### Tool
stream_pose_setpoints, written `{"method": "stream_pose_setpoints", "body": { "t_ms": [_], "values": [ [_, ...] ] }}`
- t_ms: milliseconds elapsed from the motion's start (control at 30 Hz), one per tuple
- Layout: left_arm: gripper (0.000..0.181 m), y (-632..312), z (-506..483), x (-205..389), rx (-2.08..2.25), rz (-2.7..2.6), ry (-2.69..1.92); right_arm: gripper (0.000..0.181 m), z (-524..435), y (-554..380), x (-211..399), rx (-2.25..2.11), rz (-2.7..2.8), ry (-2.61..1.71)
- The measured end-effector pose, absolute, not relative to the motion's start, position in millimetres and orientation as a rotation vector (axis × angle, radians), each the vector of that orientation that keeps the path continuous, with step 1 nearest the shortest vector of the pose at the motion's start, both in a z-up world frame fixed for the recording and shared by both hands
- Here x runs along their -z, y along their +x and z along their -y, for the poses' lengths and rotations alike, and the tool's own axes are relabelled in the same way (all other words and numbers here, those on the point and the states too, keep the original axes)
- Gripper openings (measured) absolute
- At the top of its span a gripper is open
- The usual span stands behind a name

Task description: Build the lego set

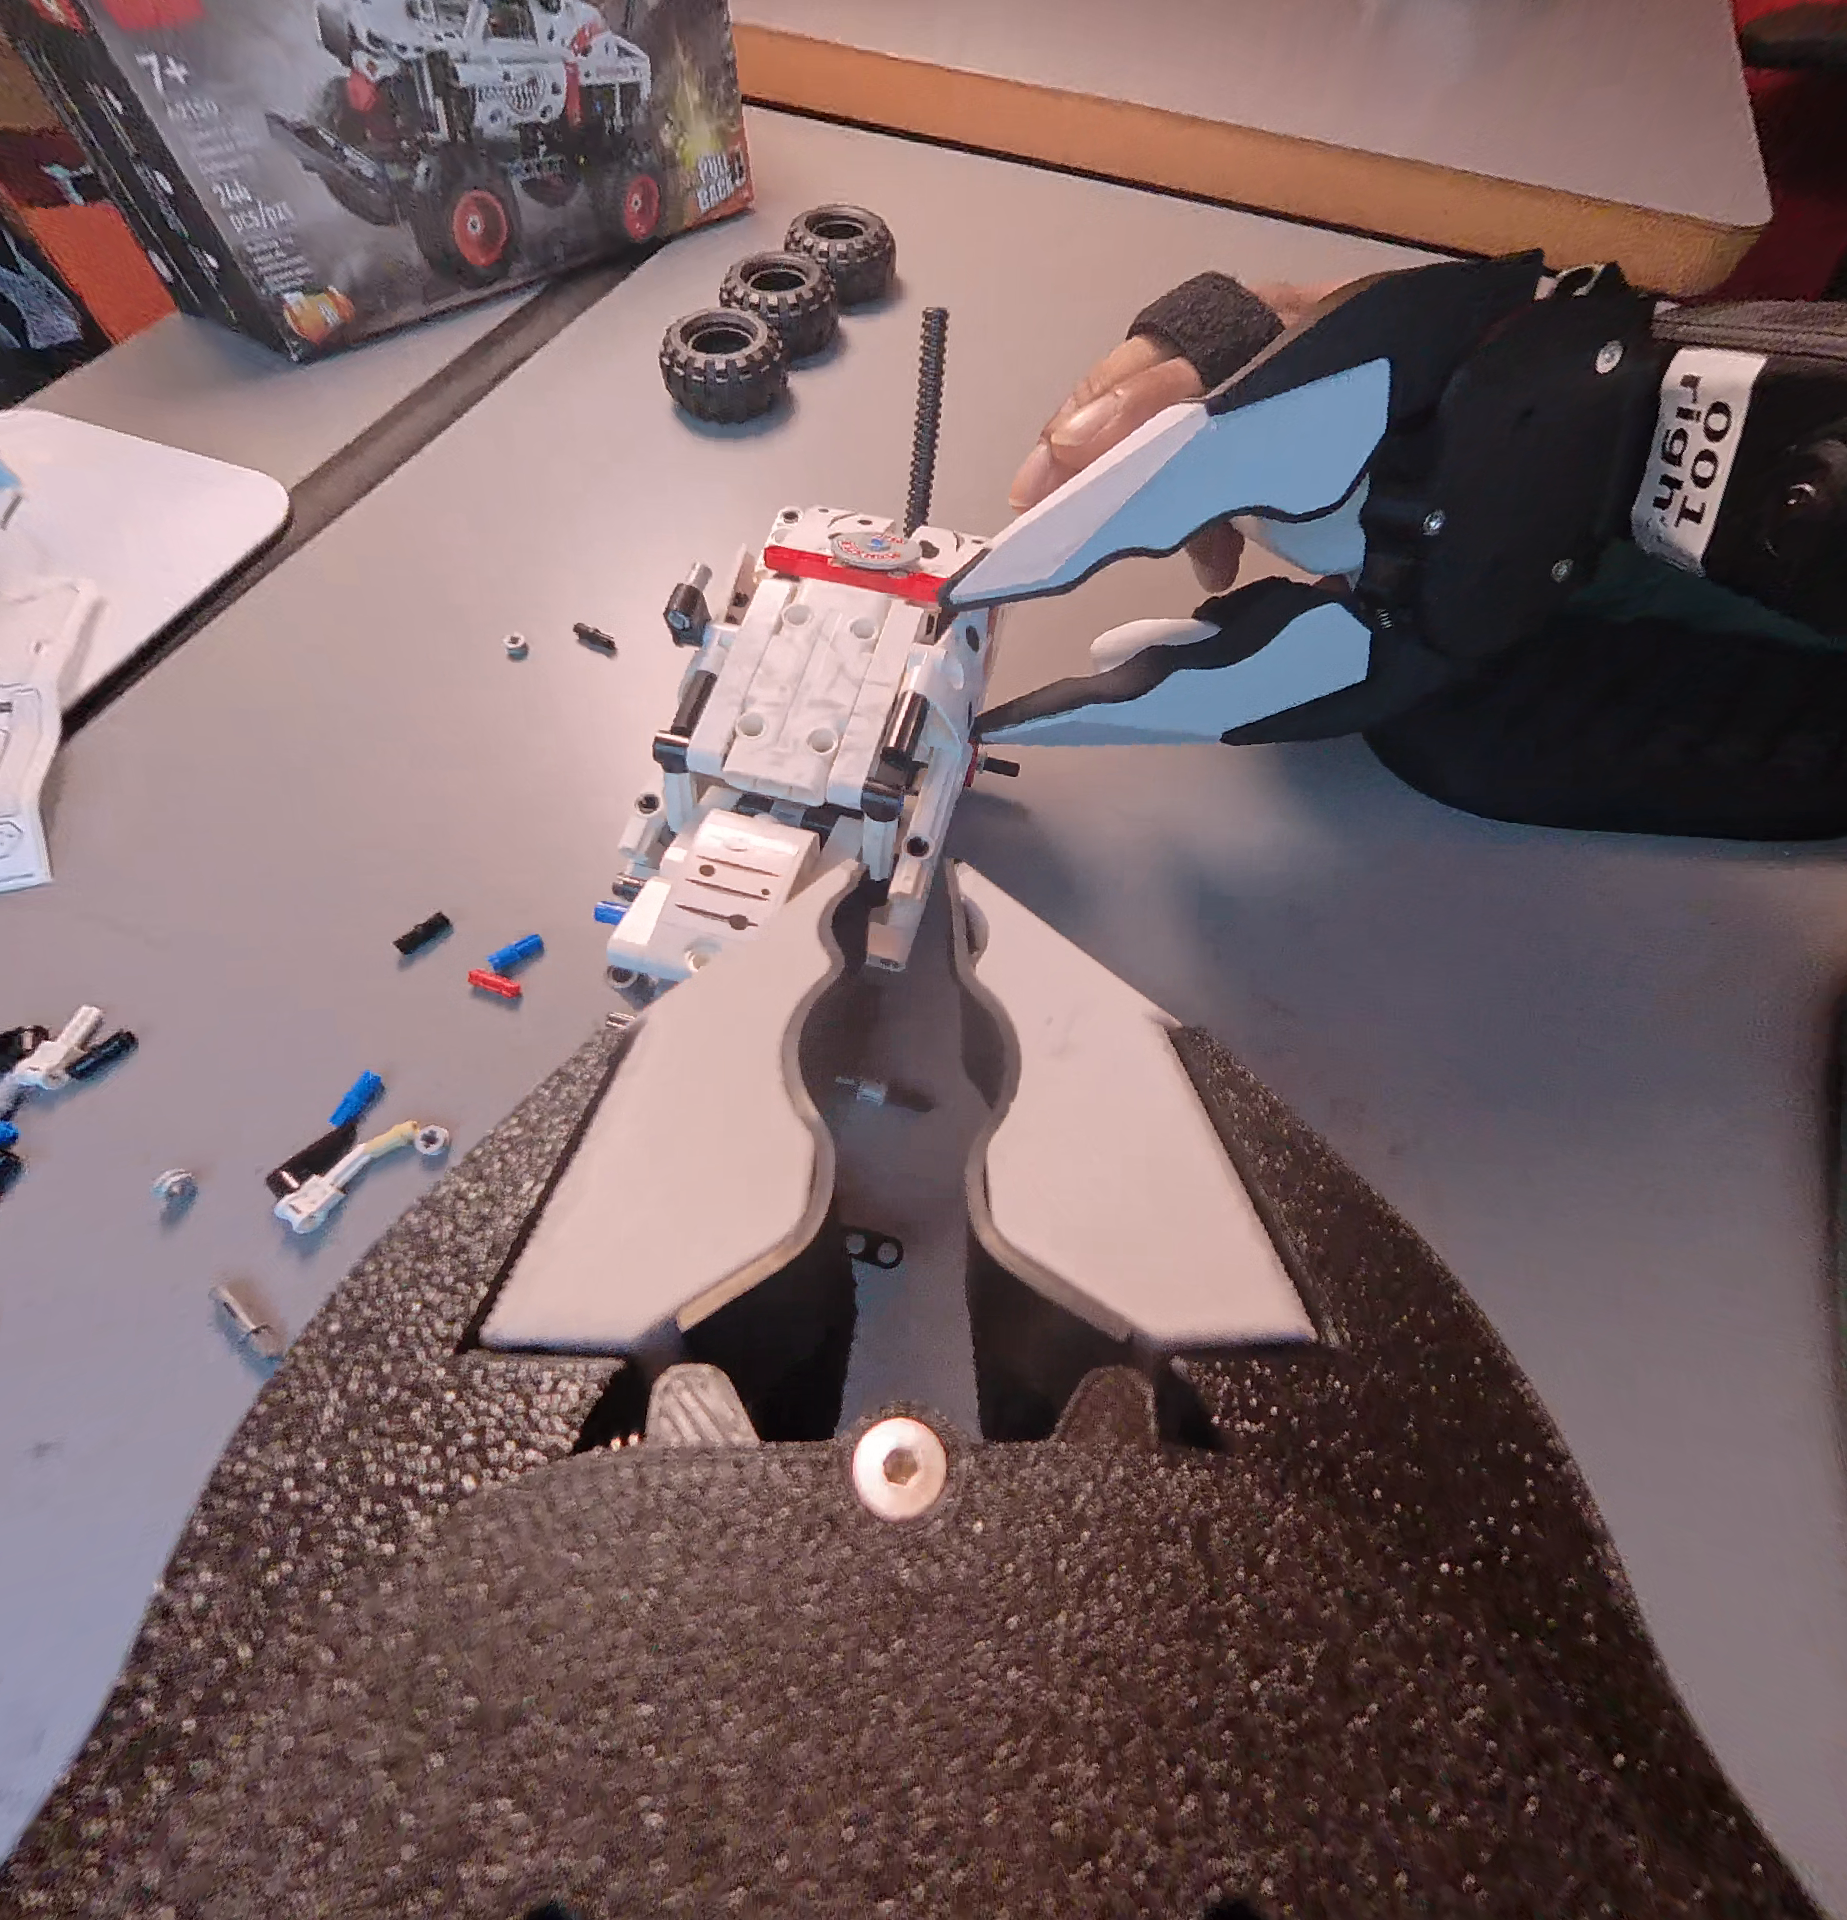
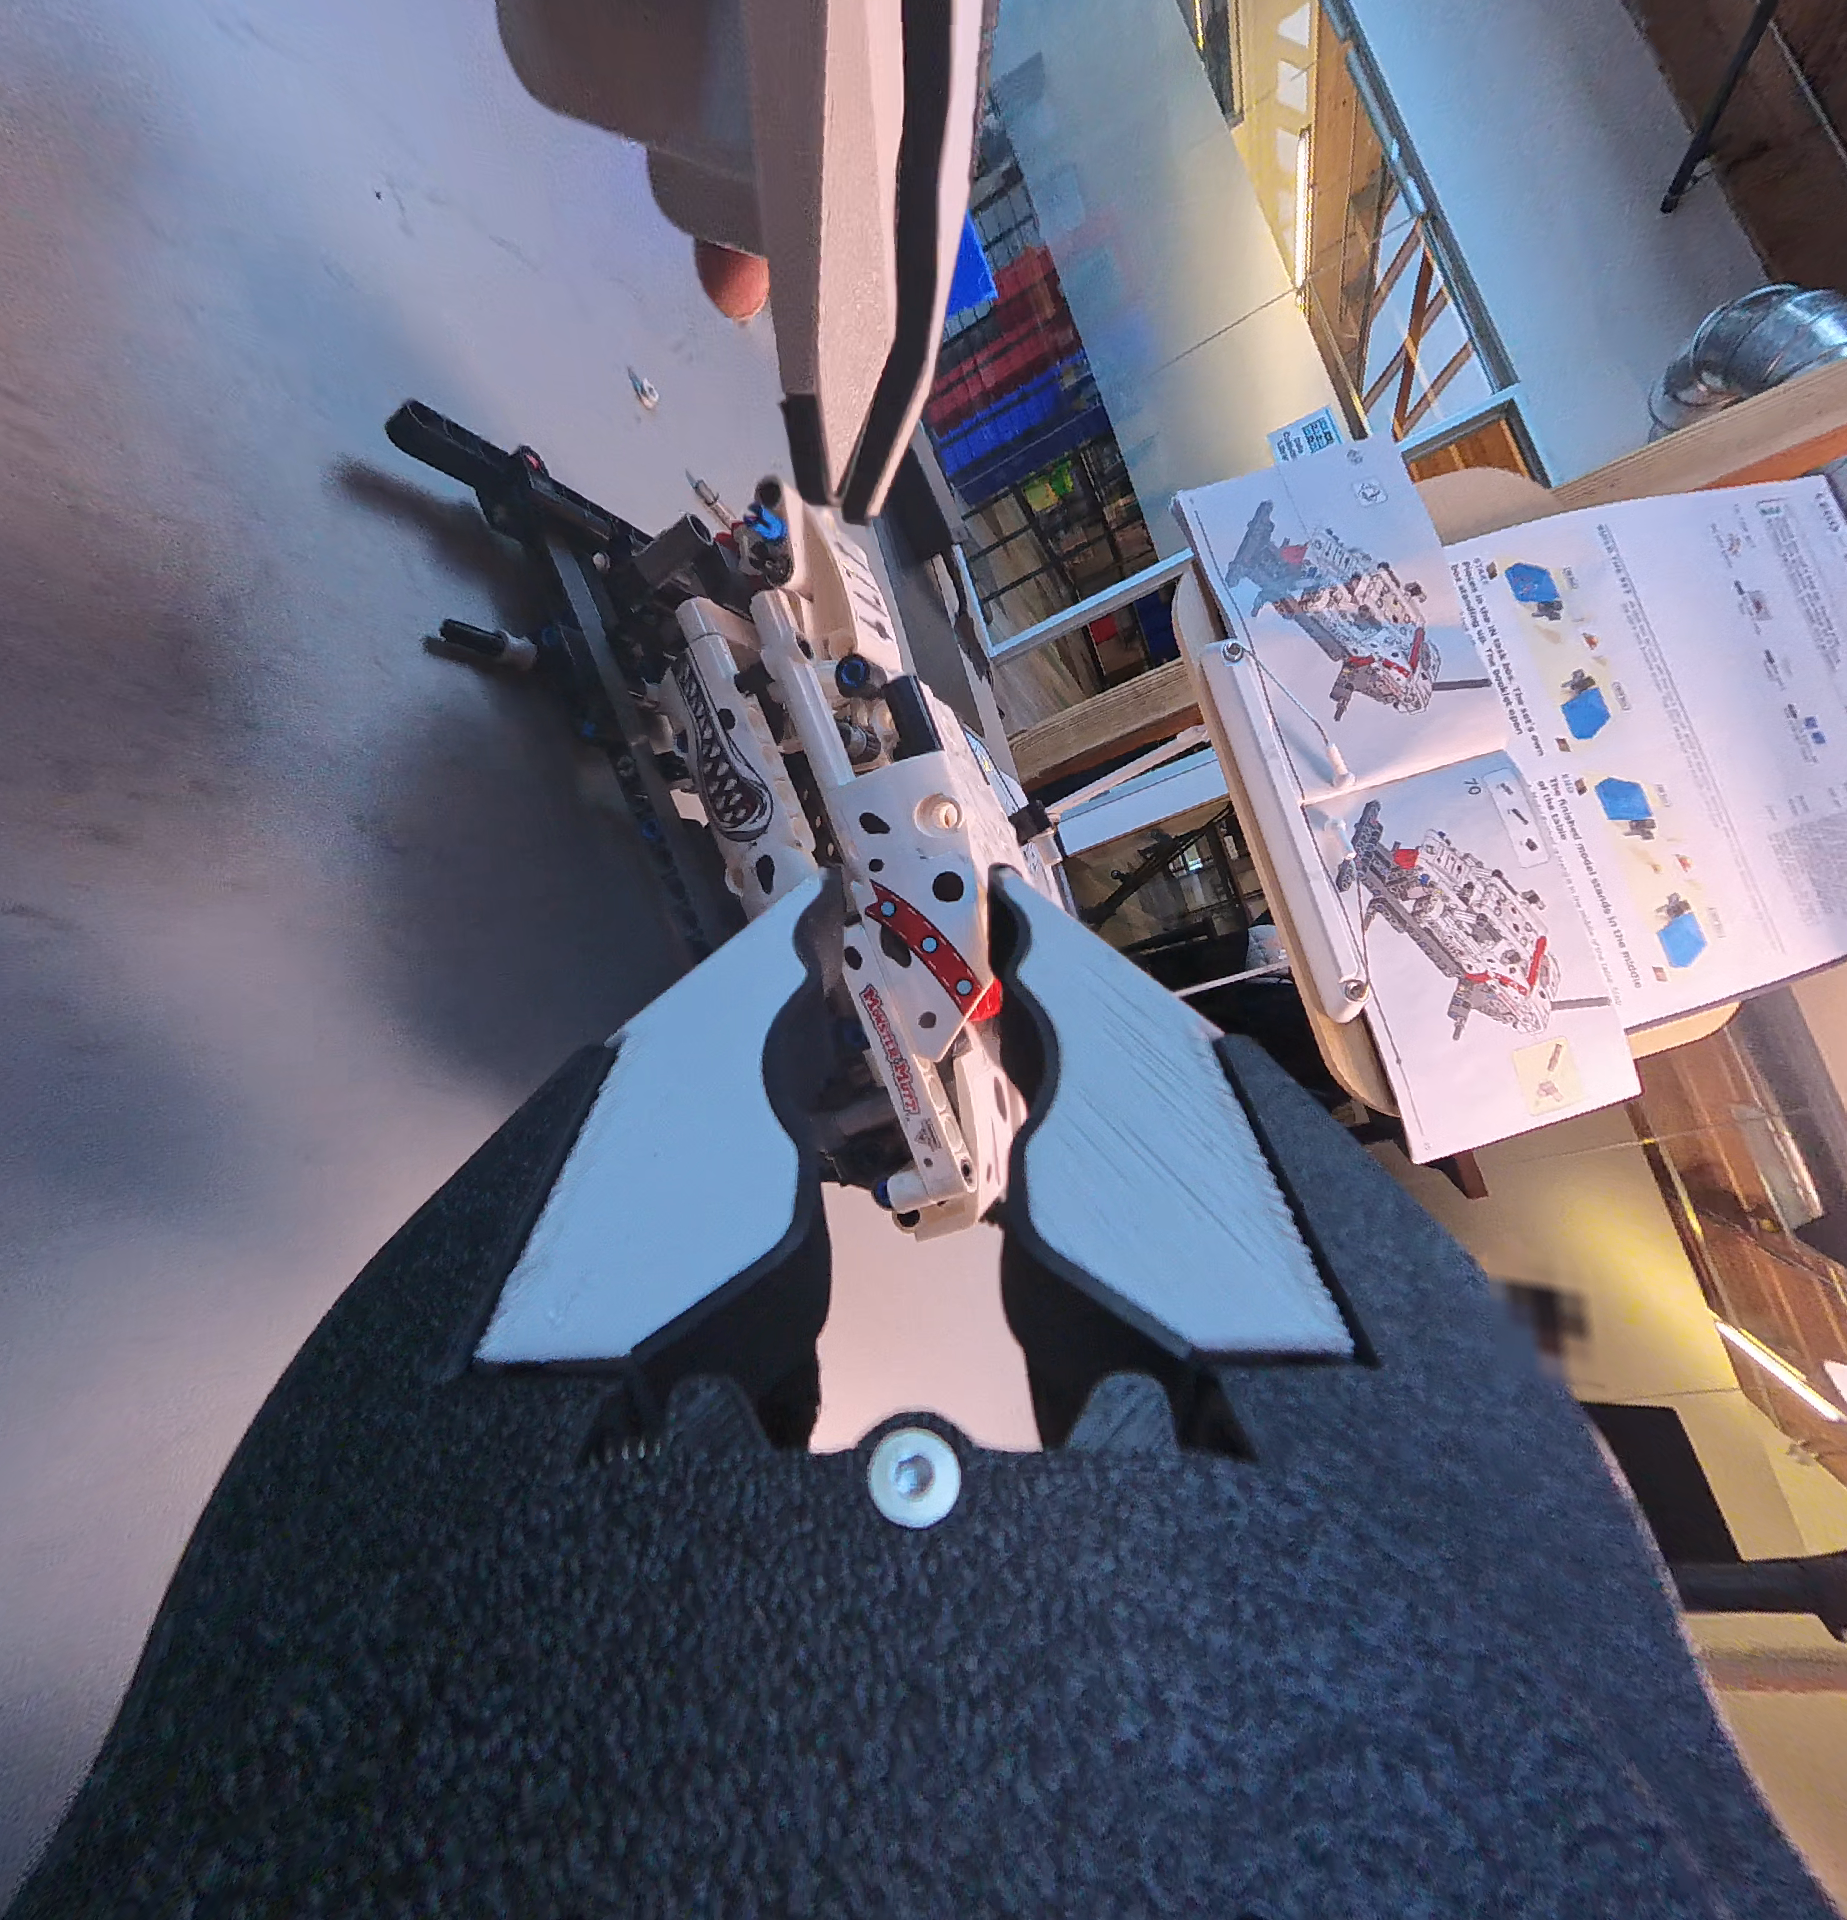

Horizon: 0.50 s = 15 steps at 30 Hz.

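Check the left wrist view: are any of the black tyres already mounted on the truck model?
No. Three black tyres lie loose in a row on the table behind the truck model, apart from it.

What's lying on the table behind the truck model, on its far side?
Behind the truck model, three black tyres sit in a row, with the set's box farther back-left. The right gripper and hand hide the table to that side.

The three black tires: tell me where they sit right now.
In the left wrist view, the three black tires lie in a diagonal row on the grey table, beyond the white truck model, right of the set's box.
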<state>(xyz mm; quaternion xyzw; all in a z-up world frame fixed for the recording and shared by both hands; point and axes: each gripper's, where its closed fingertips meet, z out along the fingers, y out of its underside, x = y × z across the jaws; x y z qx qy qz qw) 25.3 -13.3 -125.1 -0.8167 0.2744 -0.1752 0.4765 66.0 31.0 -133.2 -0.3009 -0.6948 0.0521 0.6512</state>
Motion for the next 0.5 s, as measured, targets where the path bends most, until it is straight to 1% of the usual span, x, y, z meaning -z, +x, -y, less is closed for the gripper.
{"method": "stream_pose_setpoints", "body": {
  "t_ms": [67, 167, 200, 333, 500],
  "values": [
    [0.013, 25, 13, 127, 0.405, -0.677, -1.993, 0.031, -24, 68, 125, -0.120, 1.576, -0.643],
    [0.009, 29, 10, 134, 0.379, -0.692, -1.990, 0.028, -4, 67, 109, -0.165, 1.575, -0.590],
    [0.007, 28, 8, 136, 0.355, -0.693, -1.992, 0.025, 3, 64, 111, -0.165, 1.600, -0.576],
    [0.000, 28, 4, 141, 0.314, -0.698, -2.001, 0.027, 3, 47, 137, -0.019, 1.692, -0.570],
    [0.000, 27, 2, 141, 0.291, -0.675, -2.000, 0.025, -7, 36, 145, 0.070, 1.703, -0.612]
  ]
}}
